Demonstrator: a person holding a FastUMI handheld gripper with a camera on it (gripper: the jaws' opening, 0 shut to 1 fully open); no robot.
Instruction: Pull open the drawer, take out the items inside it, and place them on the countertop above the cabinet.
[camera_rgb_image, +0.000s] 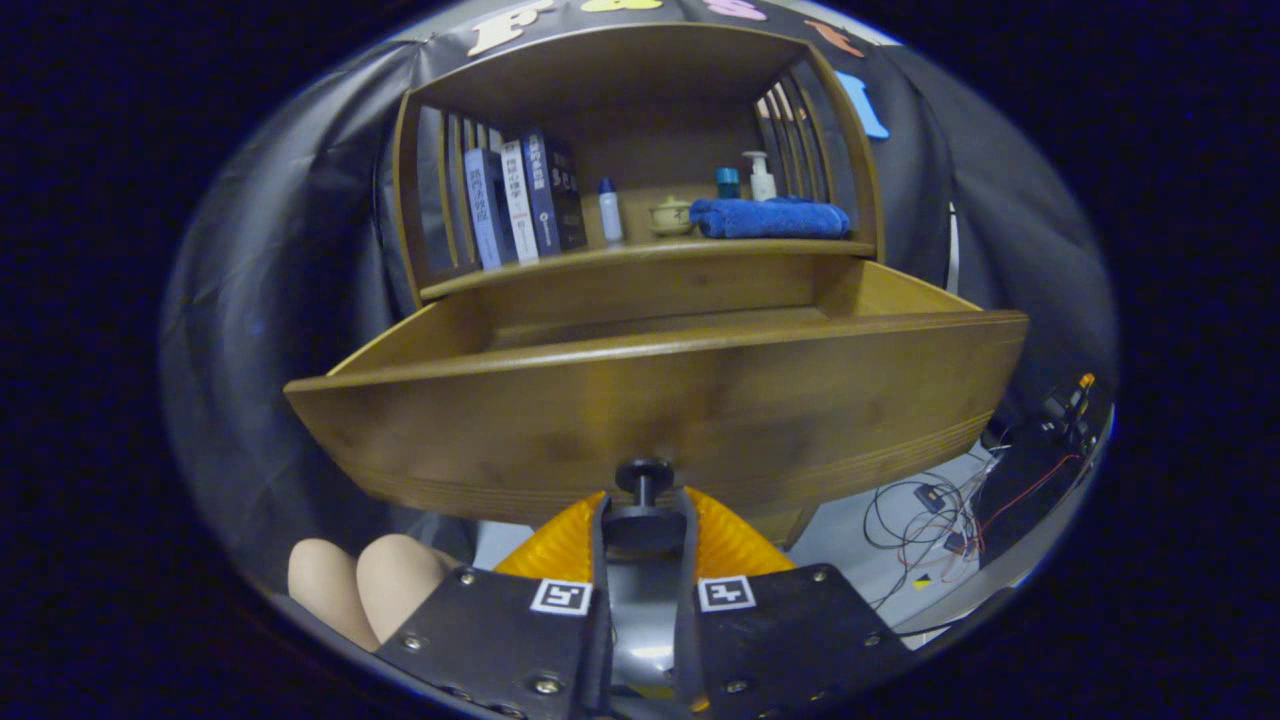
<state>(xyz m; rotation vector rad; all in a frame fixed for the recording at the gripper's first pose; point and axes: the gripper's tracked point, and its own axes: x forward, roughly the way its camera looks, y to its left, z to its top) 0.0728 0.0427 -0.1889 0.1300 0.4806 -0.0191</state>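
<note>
A wooden drawer (640, 400) stands pulled well out of the cabinet, its broad front panel just ahead of my fingers. My gripper (643, 520) is shut on the drawer's small dark knob (643, 478), one finger on each side of its stem. The drawer's high front hides most of its inside; I see only bare wood along the back wall. Above the drawer lies the countertop (640, 255), the floor of an open wooden shelf box.
On the countertop stand several books (520, 205), a small white bottle (610, 212), a little pot (670, 215), a folded blue towel (768, 217) and a pump bottle (761, 177). Cables (930, 510) lie on the floor to the right. Fingers of a hand (365, 590) show beside the gripper.
</note>
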